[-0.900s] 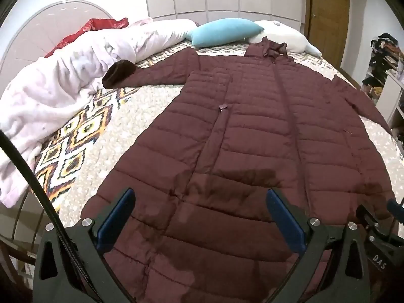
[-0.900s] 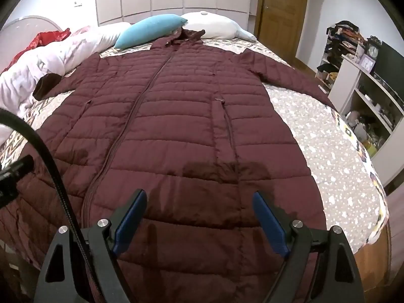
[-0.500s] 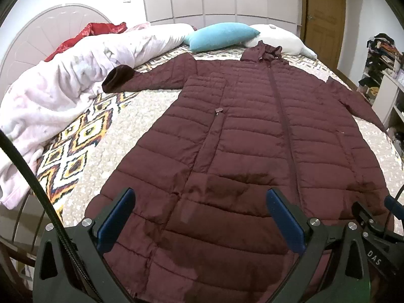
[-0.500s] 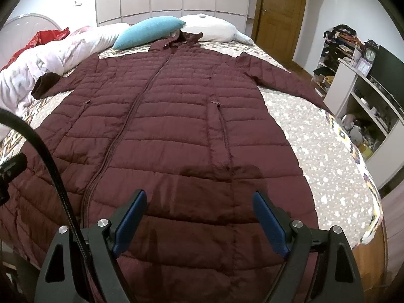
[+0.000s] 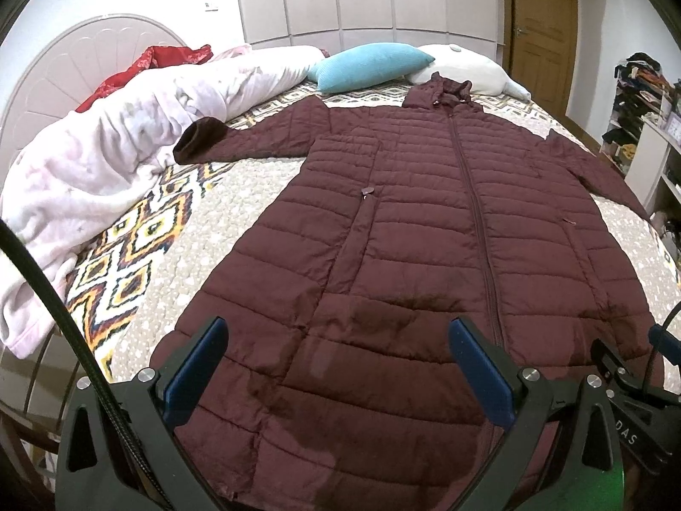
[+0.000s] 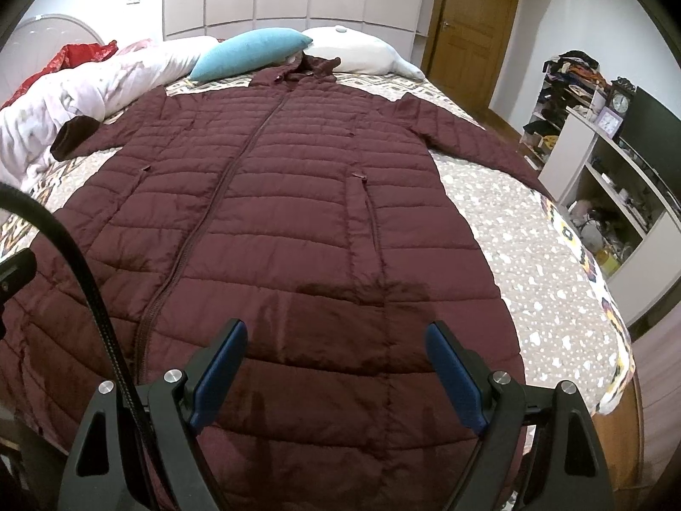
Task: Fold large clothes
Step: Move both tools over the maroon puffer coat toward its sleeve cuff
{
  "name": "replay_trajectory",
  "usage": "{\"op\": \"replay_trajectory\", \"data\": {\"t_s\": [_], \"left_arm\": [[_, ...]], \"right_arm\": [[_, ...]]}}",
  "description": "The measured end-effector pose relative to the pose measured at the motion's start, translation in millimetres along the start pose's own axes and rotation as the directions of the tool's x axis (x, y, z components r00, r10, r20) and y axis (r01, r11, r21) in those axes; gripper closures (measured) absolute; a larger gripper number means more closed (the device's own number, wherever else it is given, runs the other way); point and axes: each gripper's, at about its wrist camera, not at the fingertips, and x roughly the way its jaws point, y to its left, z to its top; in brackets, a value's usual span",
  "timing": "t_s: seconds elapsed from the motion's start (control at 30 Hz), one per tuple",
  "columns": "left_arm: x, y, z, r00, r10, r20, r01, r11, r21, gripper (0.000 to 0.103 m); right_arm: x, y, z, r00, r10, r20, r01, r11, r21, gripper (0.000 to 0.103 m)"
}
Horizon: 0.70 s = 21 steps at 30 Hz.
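A long maroon quilted coat [image 5: 425, 234] lies flat and zipped on the bed, hood toward the pillows, sleeves spread to both sides. It also fills the right wrist view [image 6: 276, 213]. My left gripper [image 5: 336, 362] is open and empty, hovering above the coat's hem on its left half. My right gripper [image 6: 336, 362] is open and empty above the hem on the right half. The right gripper's edge shows at the lower right of the left wrist view [image 5: 630, 383].
A patterned bedspread [image 5: 140, 247] covers the bed. A rumpled white duvet [image 5: 106, 162] lies along the left side. A blue pillow [image 5: 370, 64] and a white pillow [image 6: 361, 55] sit at the head. Shelves [image 6: 604, 179] stand to the right, a wooden door [image 6: 468, 30] beyond.
Both grippers have drawn back and risen a little from the coat, so more of the bed and hem shows. The coat has not moved. Both jaws stay open.
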Motion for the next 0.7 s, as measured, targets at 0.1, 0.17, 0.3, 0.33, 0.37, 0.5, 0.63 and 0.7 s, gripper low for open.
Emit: {"op": "replay_trajectory", "data": {"t_s": [0.1, 0.17, 0.3, 0.33, 0.37, 0.5, 0.63, 0.7], "left_arm": [[-1, 0, 0, 1.0, 0.003, 0.0, -0.003, 1.0, 0.001, 0.0], [1, 2, 2, 1.0, 0.005, -0.003, -0.005, 1.0, 0.0, 0.0], [4, 11, 11, 1.0, 0.019, -0.005, -0.019, 1.0, -0.005, 0.0], [4, 14, 14, 1.0, 0.026, -0.004, -0.026, 1.0, -0.009, 0.0], [5, 20, 17, 0.999, 0.037, -0.001, -0.037, 0.999, -0.016, 0.0], [12, 45, 34, 0.997, 0.076, -0.002, -0.076, 0.996, -0.038, 0.0], [20, 84, 64, 0.994, 0.113, -0.006, -0.113, 0.991, -0.073, 0.0], [27, 107, 85, 0.99, 0.143, -0.001, -0.143, 0.986, -0.081, 0.0]], "right_arm": [[1, 0, 0, 1.0, -0.002, -0.003, 0.002, 1.0, -0.003, 0.014], [1, 0, 0, 1.0, 0.008, -0.008, -0.008, 1.0, 0.005, 0.014], [5, -1, 1, 1.0, 0.026, 0.0, -0.026, 0.999, 0.021, 0.014], [6, -1, 2, 1.0, 0.027, 0.001, -0.027, 0.999, 0.022, 0.014], [6, -1, 3, 1.0, 0.029, 0.001, -0.029, 0.999, 0.022, 0.014], [10, 4, 11, 1.0, 0.018, -0.024, -0.018, 1.0, 0.0, 0.014], [8, 12, 35, 0.999, 0.035, 0.005, -0.035, 0.999, -0.033, 0.014], [6, 15, 44, 0.999, 0.047, 0.016, -0.046, 0.998, -0.039, 0.014]]}}
